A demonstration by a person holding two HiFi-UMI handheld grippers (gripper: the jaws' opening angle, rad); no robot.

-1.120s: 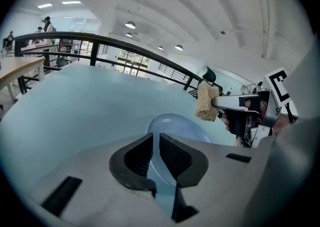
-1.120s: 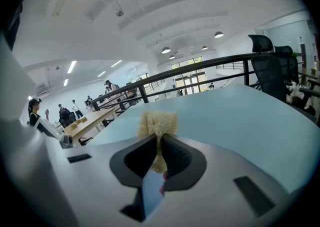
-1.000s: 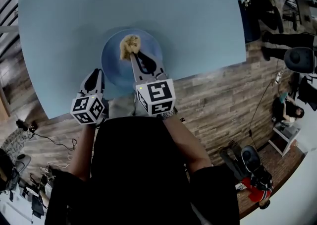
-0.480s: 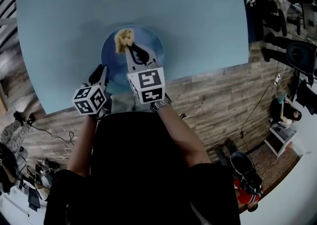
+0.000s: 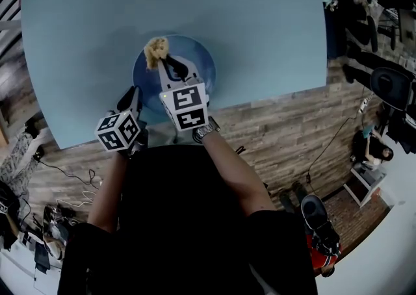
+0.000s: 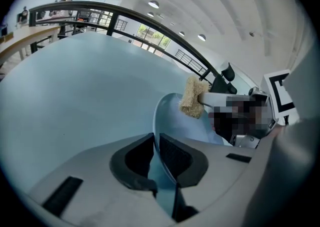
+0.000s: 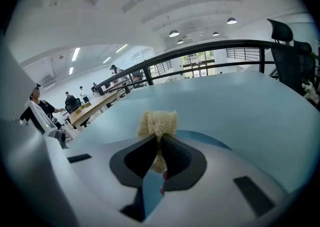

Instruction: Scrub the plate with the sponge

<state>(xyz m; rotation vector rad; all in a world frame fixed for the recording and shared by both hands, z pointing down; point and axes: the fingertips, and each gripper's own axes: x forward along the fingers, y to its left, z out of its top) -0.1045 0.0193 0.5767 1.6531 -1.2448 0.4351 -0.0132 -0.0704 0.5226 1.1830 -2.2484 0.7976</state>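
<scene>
Your left gripper (image 6: 156, 146) pinches the rim of the plate (image 5: 198, 66) at 8 o'clock; your right gripper (image 7: 159, 146) squeezes the sponge (image 5: 155, 51) at the plate's 11 o'clock edge. Press hard there and the plate may tip out of that thin hold, or the sponge may slip onto the table (image 5: 260, 21).

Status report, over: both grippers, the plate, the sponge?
Left gripper shut on near rim of blue plate. Right gripper shut on sponge, at the plate's far-left rim. No obstacle seen.

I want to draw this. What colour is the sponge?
The sponge is pale yellowish tan, clearest in the right gripper view.
</scene>
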